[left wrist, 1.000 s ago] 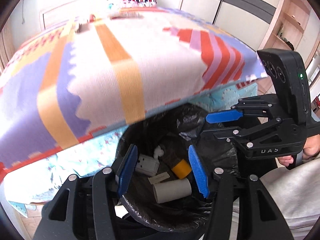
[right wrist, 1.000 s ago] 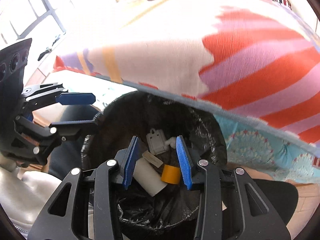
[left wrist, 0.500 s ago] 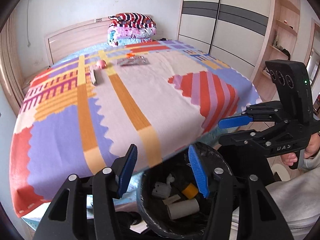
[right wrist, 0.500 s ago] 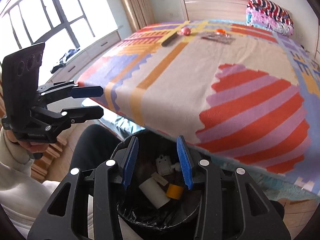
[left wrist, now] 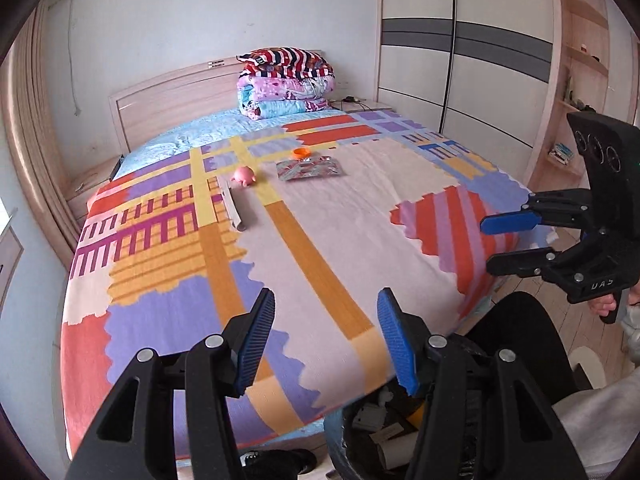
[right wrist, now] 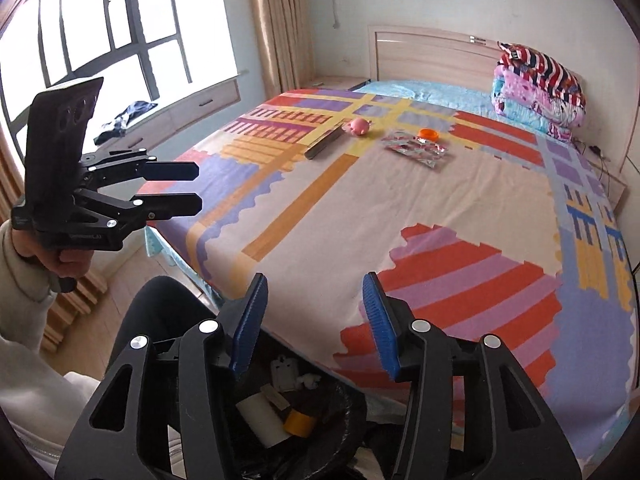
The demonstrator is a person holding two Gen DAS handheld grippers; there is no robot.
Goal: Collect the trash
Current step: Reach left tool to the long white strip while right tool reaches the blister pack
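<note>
Both tongs hang released and empty above the foot of the bed (left wrist: 320, 240): left gripper (left wrist: 326, 342), right gripper (right wrist: 314, 326). Far ahead, near the pillows, lie a foil wrapper (left wrist: 309, 169), orange cap (left wrist: 301, 152), pink toy (left wrist: 245, 175) and flat strip (left wrist: 234, 206). The bin (right wrist: 340, 396) sits just beneath.

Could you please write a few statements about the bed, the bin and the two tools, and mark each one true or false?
1. Both tools are empty and open. True: left tool, right tool.
2. The pink toy lies in the trash bin. False: it lies on the bed.
3. The foil wrapper lies beside the orange cap. True.
4. The bin is empty. False: a cardboard tube lies inside.
</note>
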